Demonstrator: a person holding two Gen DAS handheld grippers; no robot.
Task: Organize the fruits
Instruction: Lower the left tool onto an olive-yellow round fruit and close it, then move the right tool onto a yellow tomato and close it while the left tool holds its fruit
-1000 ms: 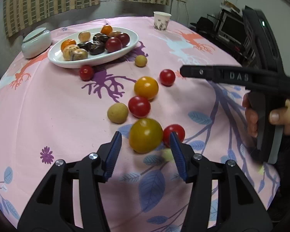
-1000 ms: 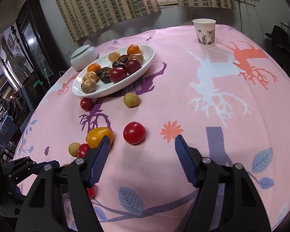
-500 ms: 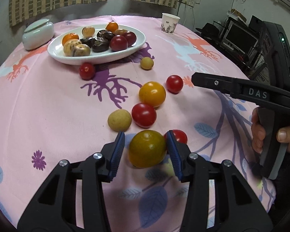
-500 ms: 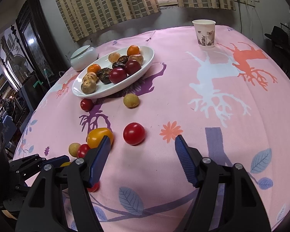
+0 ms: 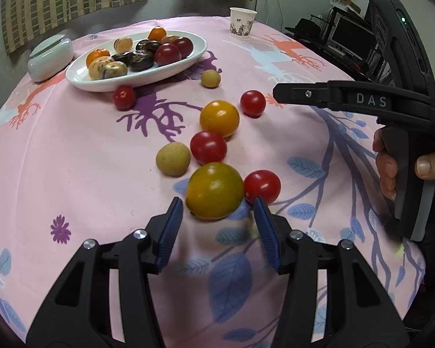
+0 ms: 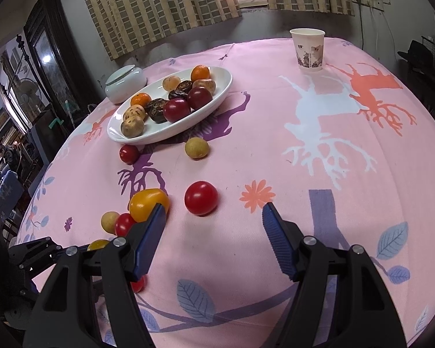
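the left claw stands released, its blue-padded fingers spread just behind a large yellow-green tomato that lies on the bench, covered in a pink printed cloth; the tomato sits at the mouth of the gap, beyond the fingertips, and neither pad touches it. a small red tomato touches its right side, close to the right fingertip. beyond it lie a tan round fruit and a second red tomato side by side, then an orange-yellow tomato and a third red tomato near it. closer to the white oval plate sit another red tomato at the plate's near rim and a small tan fruit. the plate holds a heap of orange, tan, dark and deep red fruits. a pale lidded jar stands just left of the plate and a paper cup stands well beyond it. the right claw is released too, its fingers wide apart and holding nothing, hanging above the cloth with the third red tomato ahead of the gap between the fingers; in the left wrist view a hand grips its handle.
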